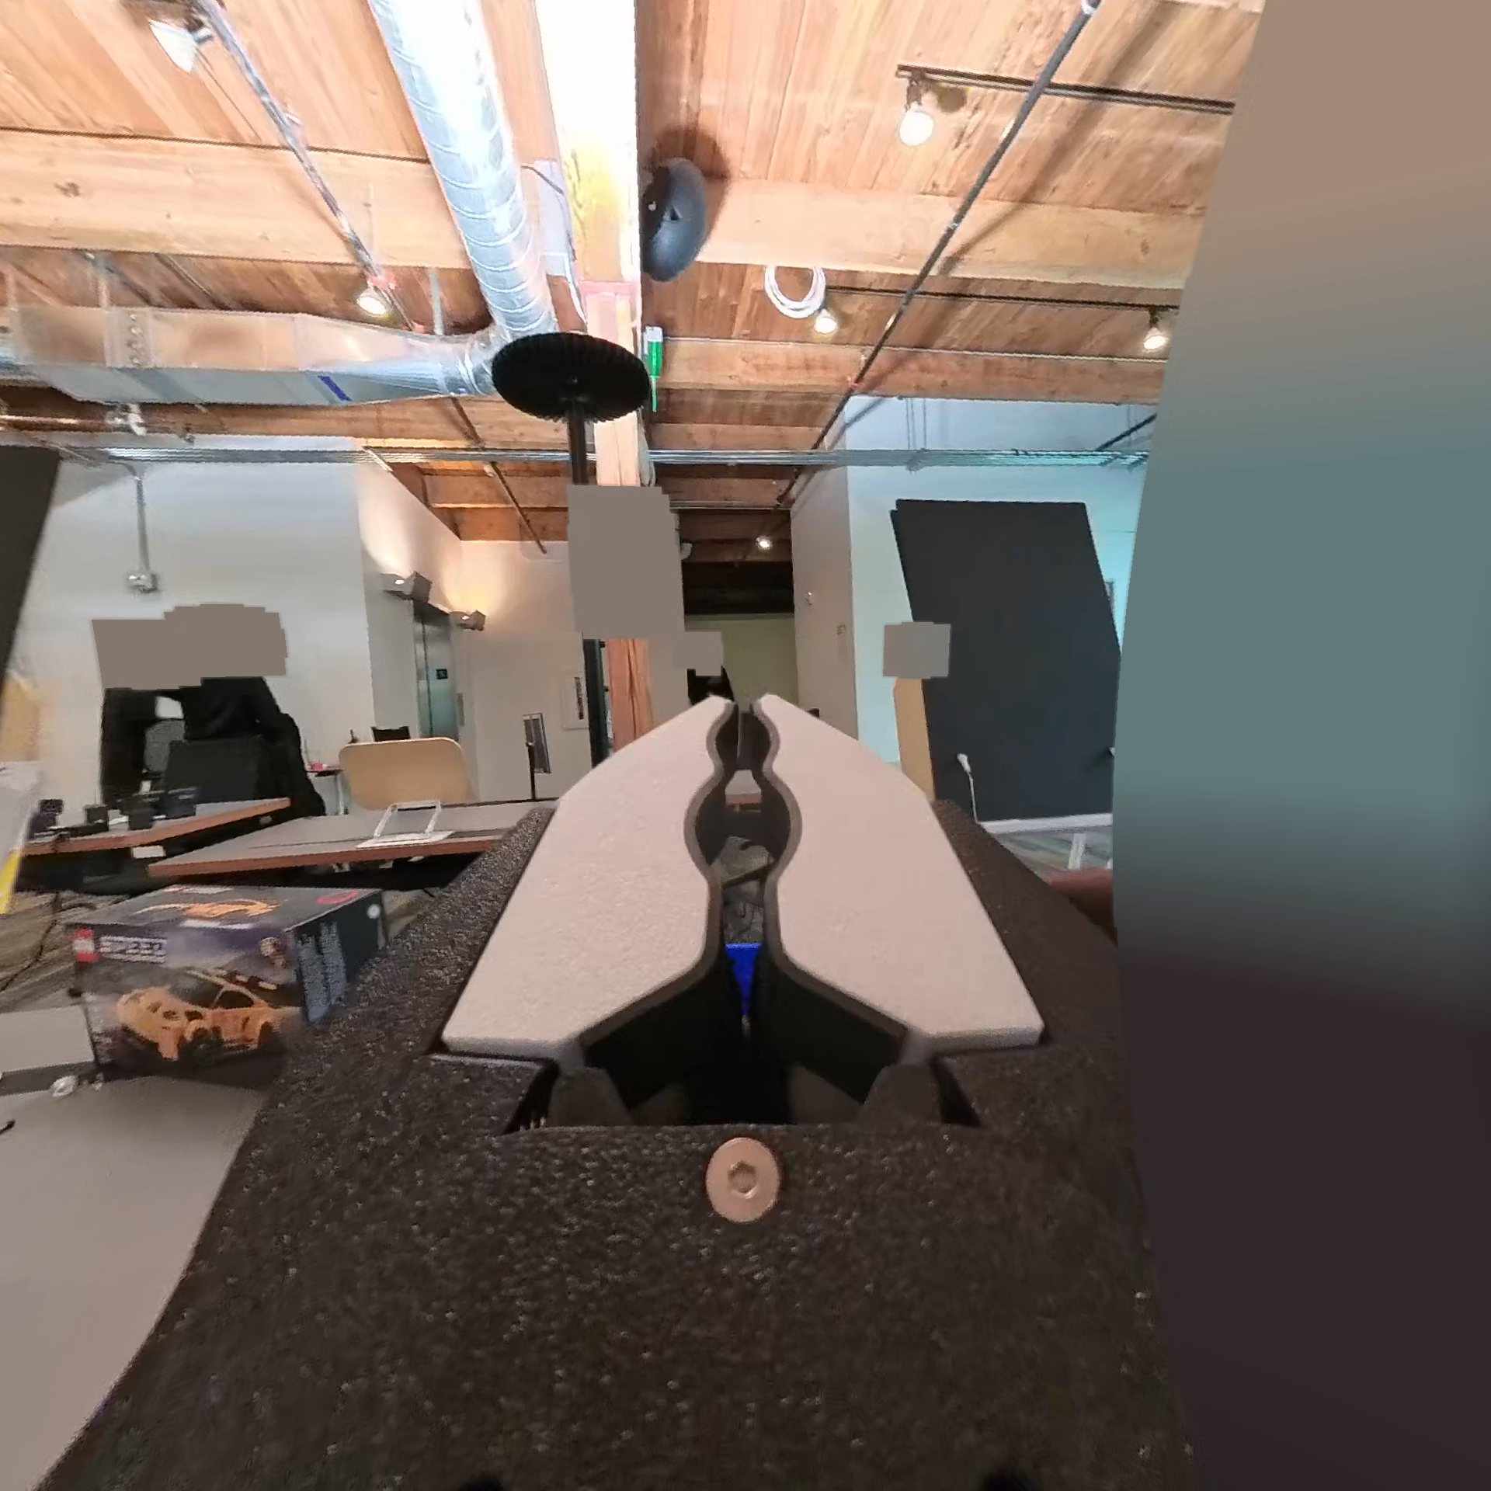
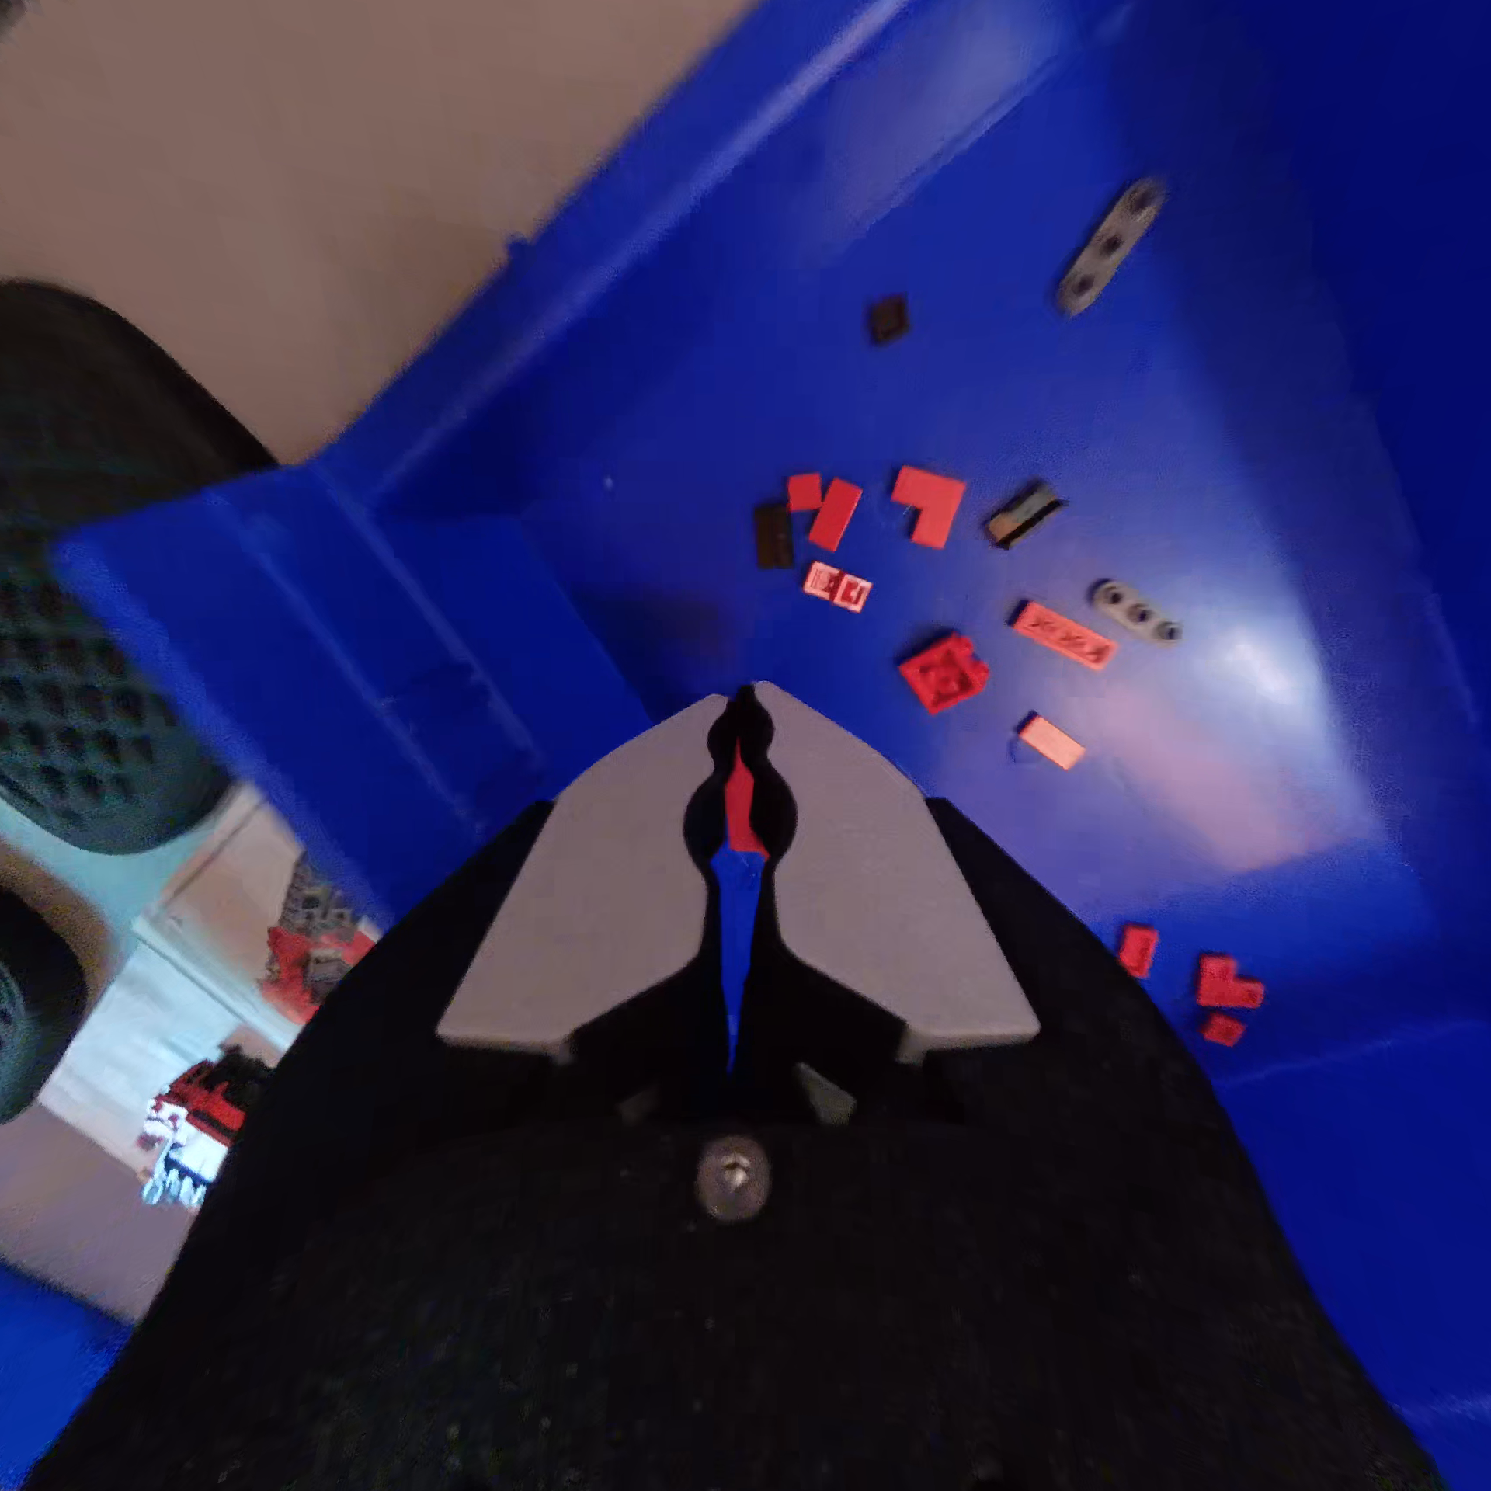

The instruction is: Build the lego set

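Observation:
In the right wrist view my right gripper is down inside a blue bin, and its fingers are shut on a thin red lego piece that shows edge-on between the pads. Loose pieces lie on the bin floor ahead and to the right: a red L-shaped tile, a red brick, several flat red tiles and two grey plates. In the left wrist view my left gripper is shut, points up and out into the room, and shows nothing in its grasp.
A lego set box lies on the grey table at left. A partly built red, white and black model and another red assembly sit outside the bin at lower left. A dark meshed object stands left of the bin. The grippers' ends are close to 35 cm from one another. From my right tips it is roughly 6 cm to the red brick; from my left, 35 cm. My right gripper's tips are some 7 cm from the red L-shaped tile.

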Tool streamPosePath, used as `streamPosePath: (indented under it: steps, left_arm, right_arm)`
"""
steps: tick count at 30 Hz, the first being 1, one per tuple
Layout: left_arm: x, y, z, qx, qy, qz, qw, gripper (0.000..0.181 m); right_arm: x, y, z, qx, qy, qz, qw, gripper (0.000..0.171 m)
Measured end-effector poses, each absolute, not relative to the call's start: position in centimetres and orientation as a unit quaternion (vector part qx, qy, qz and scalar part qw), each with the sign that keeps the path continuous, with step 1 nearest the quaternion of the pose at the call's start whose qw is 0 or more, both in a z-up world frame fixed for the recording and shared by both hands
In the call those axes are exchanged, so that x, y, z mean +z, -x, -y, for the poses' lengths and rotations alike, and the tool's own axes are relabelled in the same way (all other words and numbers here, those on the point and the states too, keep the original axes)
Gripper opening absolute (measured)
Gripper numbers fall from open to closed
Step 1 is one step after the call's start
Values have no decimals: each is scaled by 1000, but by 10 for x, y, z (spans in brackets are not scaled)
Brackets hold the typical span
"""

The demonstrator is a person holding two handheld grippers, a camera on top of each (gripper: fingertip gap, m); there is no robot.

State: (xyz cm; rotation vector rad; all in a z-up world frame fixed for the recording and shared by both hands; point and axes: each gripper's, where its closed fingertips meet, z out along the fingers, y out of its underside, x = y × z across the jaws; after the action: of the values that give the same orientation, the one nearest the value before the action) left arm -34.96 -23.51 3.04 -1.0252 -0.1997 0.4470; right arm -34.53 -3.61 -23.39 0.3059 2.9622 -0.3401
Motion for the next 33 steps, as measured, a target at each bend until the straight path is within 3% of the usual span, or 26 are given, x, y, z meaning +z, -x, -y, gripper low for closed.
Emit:
streamPosePath:
  steps: [4,6,7,10,23,26,29,33]
  left_arm:
    - [26,339,203,200,531,59,822,5]
    - [23,337,191,209,549,51,808,8]
    - [22,335,187,215,558,47,800,8]
    - [18,337,185,227,573,53,786,8]
    - [17,346,193,224,565,63,791,10]
    - [21,344,197,221,552,58,802,10]
    - [21,339,194,219,553,35,804,12]
    - [15,316,169,225,578,-57,782,27]
  right_arm:
    - [-188,353,40,-215,-132,-967,37,0]
    - [-196,351,32,-175,-148,-973,34,32]
    - [-207,344,27,-141,-149,-978,49,32]
    - [-239,339,19,-67,-138,-986,58,29]
    - [-261,359,23,3,-151,-984,96,16]
    - [-264,357,26,4,-129,-987,100,7]
    - [-244,362,33,-39,-126,-988,80,6]
    - [-161,350,48,-208,-152,-964,60,5]
